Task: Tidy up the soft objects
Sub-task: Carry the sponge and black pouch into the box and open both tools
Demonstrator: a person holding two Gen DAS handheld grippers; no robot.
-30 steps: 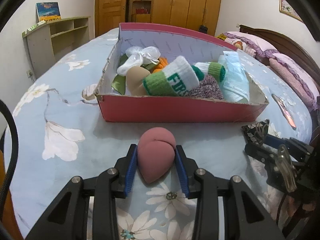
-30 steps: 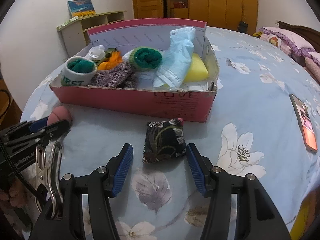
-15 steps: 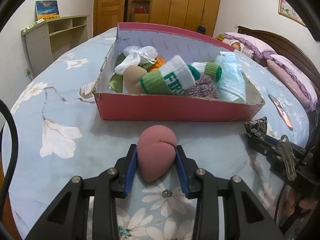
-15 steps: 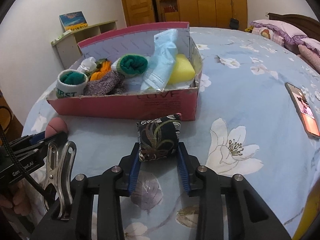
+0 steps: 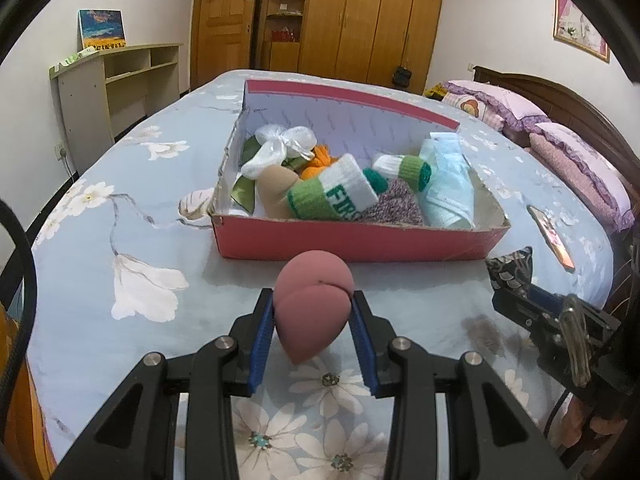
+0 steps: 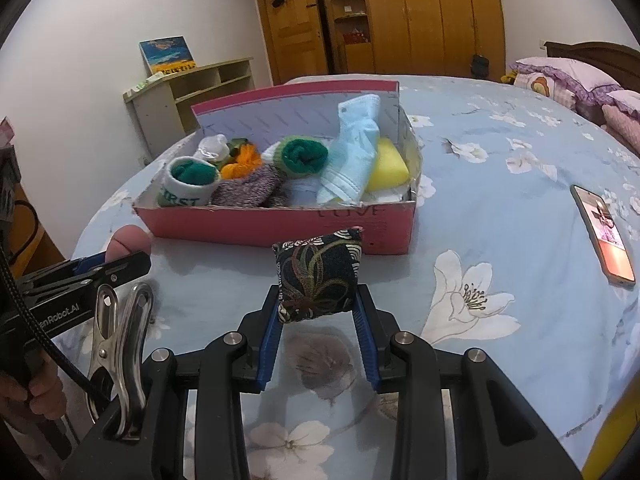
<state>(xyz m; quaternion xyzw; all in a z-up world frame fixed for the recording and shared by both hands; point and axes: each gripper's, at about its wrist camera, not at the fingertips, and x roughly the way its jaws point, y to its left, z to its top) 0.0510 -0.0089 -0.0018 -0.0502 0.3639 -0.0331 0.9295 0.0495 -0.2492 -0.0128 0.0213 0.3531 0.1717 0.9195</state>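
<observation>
My left gripper [image 5: 312, 308] is shut on a dusty-pink teardrop sponge [image 5: 314, 280], held just above the floral bedsheet in front of the pink cardboard box [image 5: 352, 244]. In the right wrist view my right gripper [image 6: 318, 296] is shut on a small dark floral pouch [image 6: 318, 272], also raised off the sheet near the box's front wall [image 6: 280, 224]. Inside the box lie rolled green-and-white socks [image 5: 332, 196], a knitted purple piece [image 6: 248, 188], a pale blue face mask [image 6: 352, 168], a yellow sponge [image 6: 388, 164] and a white bow [image 5: 280, 144]. Each gripper shows at the edge of the other's view.
A phone [image 6: 604, 236] lies face up on the sheet to the right. Purple pillows [image 5: 580, 160] and a dark headboard stand at the far right. A pale shelf unit [image 5: 116, 76] and wooden wardrobes [image 5: 360, 20] line the walls. A metal clip [image 6: 120, 340] hangs on the left gripper's body.
The right gripper's jaws closed on the floral pouch and lifted it off the sheet. The left gripper rose slightly with the pink sponge still held.
</observation>
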